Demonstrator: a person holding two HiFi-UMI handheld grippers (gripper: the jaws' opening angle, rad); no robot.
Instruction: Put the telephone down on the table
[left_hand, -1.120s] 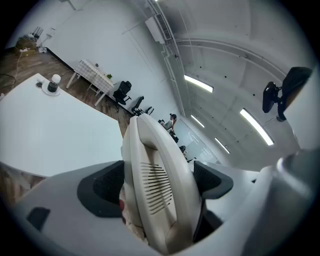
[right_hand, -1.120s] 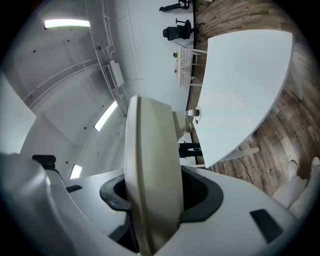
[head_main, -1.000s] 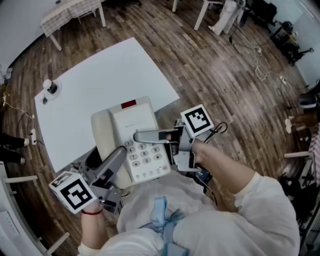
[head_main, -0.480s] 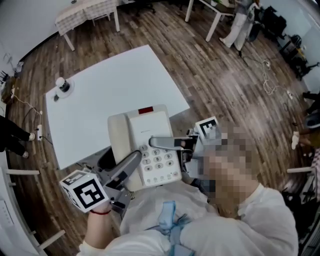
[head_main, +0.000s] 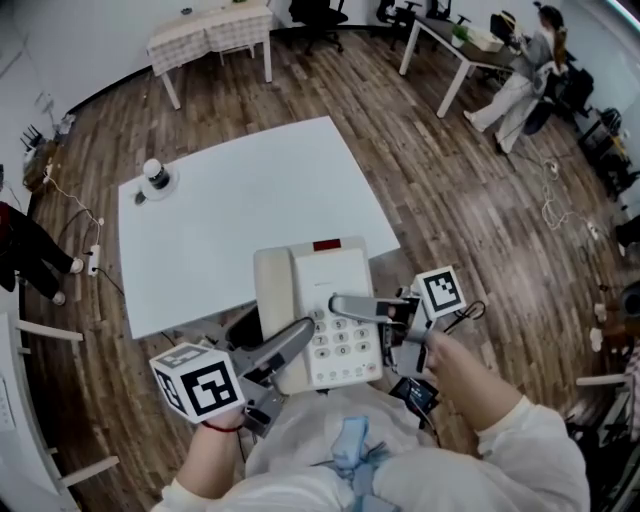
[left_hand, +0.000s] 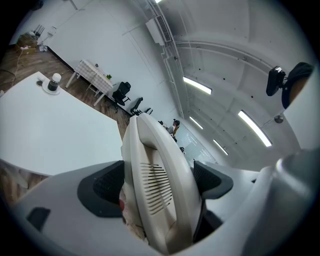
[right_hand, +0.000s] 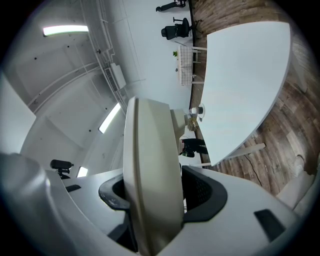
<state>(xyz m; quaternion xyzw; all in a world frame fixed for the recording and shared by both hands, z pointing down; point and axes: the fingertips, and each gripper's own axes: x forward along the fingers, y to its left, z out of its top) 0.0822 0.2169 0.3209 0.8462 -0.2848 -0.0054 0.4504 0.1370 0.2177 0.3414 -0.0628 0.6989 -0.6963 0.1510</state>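
Note:
A cream desk telephone (head_main: 330, 290) with a keypad and its handset on the left is carried between both grippers, its far end over the near edge of the white table (head_main: 230, 210). My left gripper (head_main: 300, 335) is shut on the handset side; in the left gripper view the telephone's (left_hand: 155, 175) grilled handset fills the jaws of the left gripper (left_hand: 156, 186). My right gripper (head_main: 345, 308) reaches over the keypad side. Its jaws have just been opening a little. The telephone's (right_hand: 150, 160) edge still sits between the pads of the right gripper (right_hand: 159, 196). Whether the base touches the table is hidden.
A small white pot on a saucer (head_main: 155, 176) stands at the table's far left corner. Wood floor surrounds the table. Other tables (head_main: 210, 30) and office chairs are at the back, a seated person (head_main: 520, 70) at the back right, and another person (head_main: 30, 250) at the left.
The head view has tilted up, showing more of the room. The telephone and both grippers keep their place relative to the table.

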